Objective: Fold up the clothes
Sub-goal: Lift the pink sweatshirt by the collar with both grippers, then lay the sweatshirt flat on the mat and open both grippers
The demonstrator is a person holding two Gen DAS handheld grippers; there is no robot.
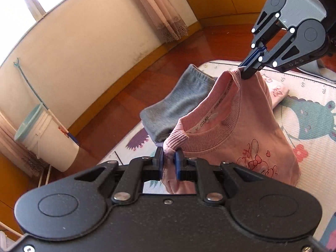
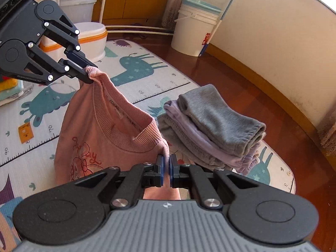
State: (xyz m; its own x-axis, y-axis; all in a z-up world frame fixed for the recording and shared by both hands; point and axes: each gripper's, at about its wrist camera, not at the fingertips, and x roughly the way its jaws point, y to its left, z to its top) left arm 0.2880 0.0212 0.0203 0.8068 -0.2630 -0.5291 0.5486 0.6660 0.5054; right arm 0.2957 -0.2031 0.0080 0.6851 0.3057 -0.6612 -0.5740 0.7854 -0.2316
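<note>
A pink sweatshirt (image 1: 247,130) with a red cartoon print hangs in the air, held at both shoulders by its ribbed collar. My left gripper (image 1: 169,157) is shut on one shoulder. My right gripper (image 1: 244,72) is shut on the other, up to the right. In the right wrist view the sweatshirt (image 2: 90,130) hangs between my right gripper (image 2: 166,160) near the lens and my left gripper (image 2: 89,78) at upper left. Its lower part hangs down toward the play mat (image 2: 147,88).
A stack of folded grey and lilac clothes (image 2: 212,126) lies on the mat's edge; it also shows in the left wrist view (image 1: 178,107). A white bucket (image 2: 195,25), a white bin (image 2: 92,37) and a pile of folded clothes (image 2: 8,88) stand around the mat. Wooden floor (image 2: 252,79) meets a wall.
</note>
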